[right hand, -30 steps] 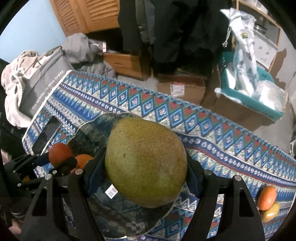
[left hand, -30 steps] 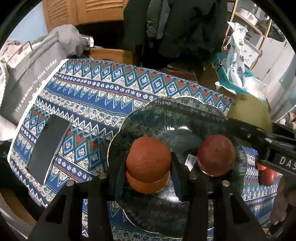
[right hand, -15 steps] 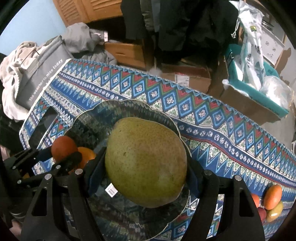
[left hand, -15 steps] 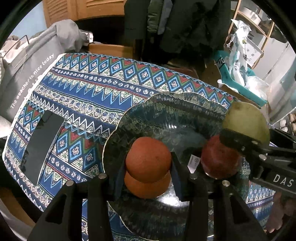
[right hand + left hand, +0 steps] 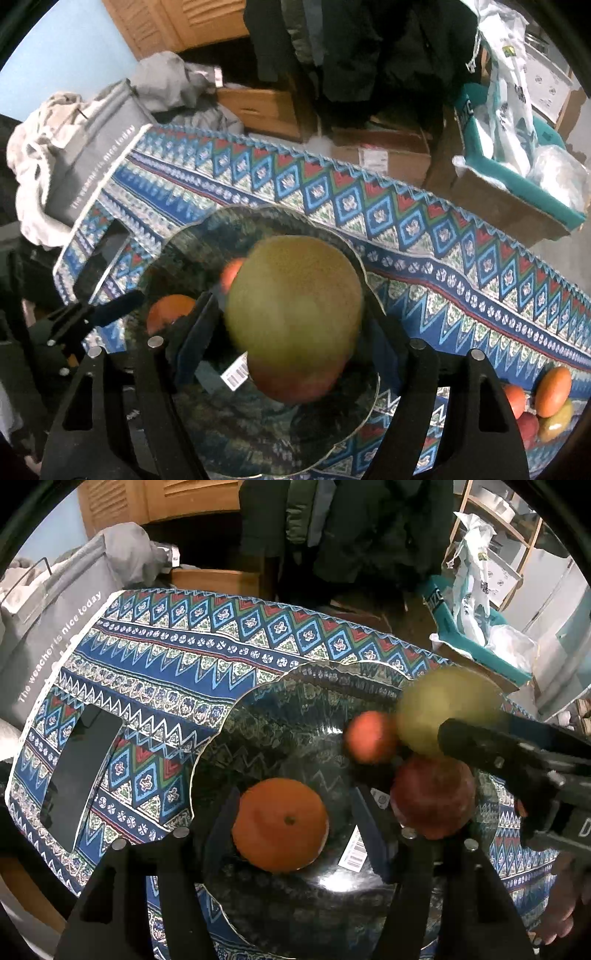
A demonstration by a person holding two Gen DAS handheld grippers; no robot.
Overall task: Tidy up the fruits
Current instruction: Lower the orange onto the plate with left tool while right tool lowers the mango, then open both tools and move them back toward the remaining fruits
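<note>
Our left gripper (image 5: pixel 291 819) has just spread its jaws, and the small red-orange fruit (image 5: pixel 369 736) it pinched above the orange (image 5: pixel 280 825) has rolled toward the plate's (image 5: pixel 258 709) far rim. Its pads no longer press anything; the orange lies between them. Our right gripper's (image 5: pixel 291 328) jaws have been widening too, and the big green fruit (image 5: pixel 295 299), blurred, appears to be slipping free onto the red apple (image 5: pixel 295 387). More fruit (image 5: pixel 546 398) waits at the tabletop's right edge, nearer our right hand.
</note>
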